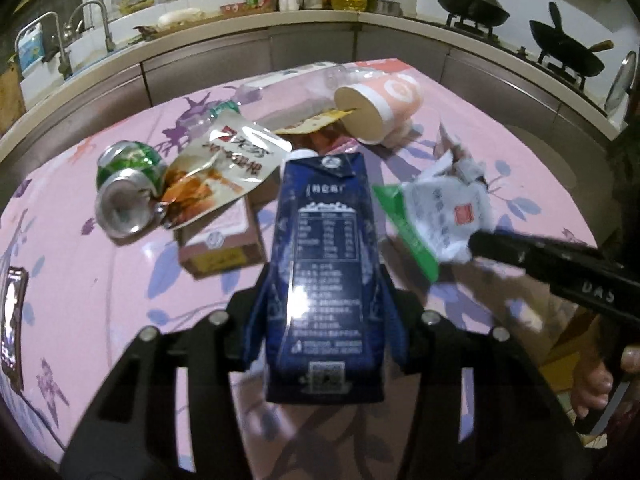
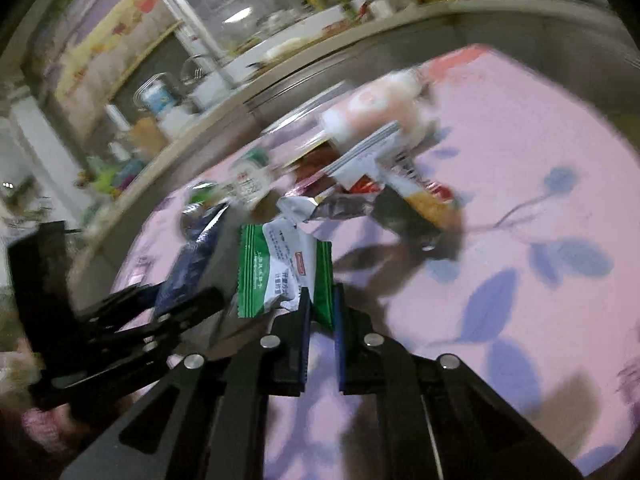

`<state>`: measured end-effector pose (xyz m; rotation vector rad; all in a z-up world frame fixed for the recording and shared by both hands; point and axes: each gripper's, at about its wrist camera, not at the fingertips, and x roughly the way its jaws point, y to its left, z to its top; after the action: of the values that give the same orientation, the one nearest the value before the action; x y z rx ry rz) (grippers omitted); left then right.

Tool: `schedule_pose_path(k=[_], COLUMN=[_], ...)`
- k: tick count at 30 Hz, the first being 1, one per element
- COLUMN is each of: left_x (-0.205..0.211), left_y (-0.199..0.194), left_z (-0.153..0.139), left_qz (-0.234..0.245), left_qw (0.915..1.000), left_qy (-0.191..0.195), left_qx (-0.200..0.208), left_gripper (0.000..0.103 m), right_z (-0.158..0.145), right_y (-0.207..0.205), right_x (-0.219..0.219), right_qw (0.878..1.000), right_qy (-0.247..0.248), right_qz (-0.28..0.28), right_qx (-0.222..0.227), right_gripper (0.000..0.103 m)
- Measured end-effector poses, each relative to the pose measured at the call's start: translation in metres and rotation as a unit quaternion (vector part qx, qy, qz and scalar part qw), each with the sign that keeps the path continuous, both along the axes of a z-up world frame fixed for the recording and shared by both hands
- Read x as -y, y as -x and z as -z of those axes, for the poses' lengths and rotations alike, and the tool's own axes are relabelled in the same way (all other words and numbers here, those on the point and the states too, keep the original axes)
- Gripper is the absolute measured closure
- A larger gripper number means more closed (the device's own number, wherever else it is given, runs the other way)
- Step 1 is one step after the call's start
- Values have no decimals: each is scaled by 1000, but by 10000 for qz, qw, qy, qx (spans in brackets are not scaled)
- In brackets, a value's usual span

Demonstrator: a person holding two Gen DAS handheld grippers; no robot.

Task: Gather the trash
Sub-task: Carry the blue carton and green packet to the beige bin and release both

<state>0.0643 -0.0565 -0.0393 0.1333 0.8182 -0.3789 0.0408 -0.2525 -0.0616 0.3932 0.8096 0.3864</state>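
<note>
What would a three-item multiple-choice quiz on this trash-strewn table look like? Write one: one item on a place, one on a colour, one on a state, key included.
1. Where does the crushed can lie?
A. left of the blue carton
B. inside the paper cup
C. on the stove

2. What colour edges the white wrapper?
A. red
B. green
C. yellow

3. What is the left gripper doing?
A. hanging open and empty
B. gripping the blue carton
C. gripping the paper cup

Key: 1 A, the can sits left of the blue carton in the left wrist view; 2 B, green bands run along both wrapper ends; 3 B, its fingers press the carton's sides.
</note>
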Motion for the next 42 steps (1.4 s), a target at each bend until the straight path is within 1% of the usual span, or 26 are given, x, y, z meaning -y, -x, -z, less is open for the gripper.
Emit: schedule_pose_path(k=[2,5,6,8,9,10,11,13,16,18,19,20,22,24,25,26,27,28,29,31,34,36,38,42], left_x=[-5,-17,-21,-30,-33,-37,-40,-43,-45,-46,-46,-47,-48,-48,-48,-48,-48,-48,-49,-54,-59,-60,-53,-26], left_y=[7,14,16,20,21,23,23,25,30,31,31,31,31,31,31,30,29,29,28,28,26,25,21,11], left_z=[-7,-16,-18,-22,-23,-23,-23,-23,-25,-27,-28,-29,-31,-33,-34,-34,-33,-32,-31,-30,-30,-32,-36,-45], left_qz=[-63,-199,-243,-332,-361,-397,-428,-461,-449,-442,-442,-443,-446,-454,-466,-473,-485,-507,-531,-602,-653,-636,-533,-183], left_qw=[10000,9996,9994,9990,9988,9987,9986,9984,9982,9982,9981,9980,9978,9976,9974,9974,9975,9975,9974,9971,9969,9969,9973,9980], left_qy=[17,97,132,193,200,203,209,244,248,240,249,257,262,275,279,277,268,255,247,242,245,250,231,216], left_qx=[74,169,194,237,246,240,220,206,296,336,355,370,405,448,466,462,440,431,418,402,371,395,449,560], left_gripper=[55,55,55,55,55,55,55,55,55,55,55,55,55,55,55,55,55,55,55,55,55,55,55,55], right_z=[0,-11,-13,-11,-7,1,5,16,20,21,16,7,-21,-35,-36,-29,-17,-5,1,2,-5,-20,-34,-36], right_y=[-1,-1,0,-3,-6,-12,-16,-23,-28,-33,-36,-38,-47,-55,-61,-72,-81,-87,-90,-91,-87,-80,-74,-65], right_x=[-4,-18,-23,-31,-32,-30,-29,-30,-30,-22,-16,-11,4,9,3,-14,-29,-38,-40,-44,-49,-44,-29,17], right_qw=[9996,9995,9991,9969,9948,9919,9898,9818,9768,9650,9642,9668,9753,9784,9823,9865,9850,9799,9776,9795,9813,9858,9888,9908], right_qy=[-217,76,99,-198,-480,-819,-991,-1397,-1553,-2133,-2246,-2221,-2073,-1993,-1787,-1425,-1333,-1498,-1607,-1576,-1533,-1399,-1345,-1355], right_qz=[-157,-276,-394,-760,-874,-884,-866,-965,-1013,-1005,-928,-851,-635,-513,-525,-662,-794,-882,-867,-809,-864,-790,-599,-57], right_qx=[-55,106,123,-42,-186,-404,-549,-857,-1070,-1149,-1064,-929,-414,-188,-217,-466,-754,-976,-1044,-958,-782,-491,-238,-48], right_gripper=[95,95,95,95,95,95,95,95,95,95,95,95,95,95,95,95,95,95,95,95,95,95,95,95])
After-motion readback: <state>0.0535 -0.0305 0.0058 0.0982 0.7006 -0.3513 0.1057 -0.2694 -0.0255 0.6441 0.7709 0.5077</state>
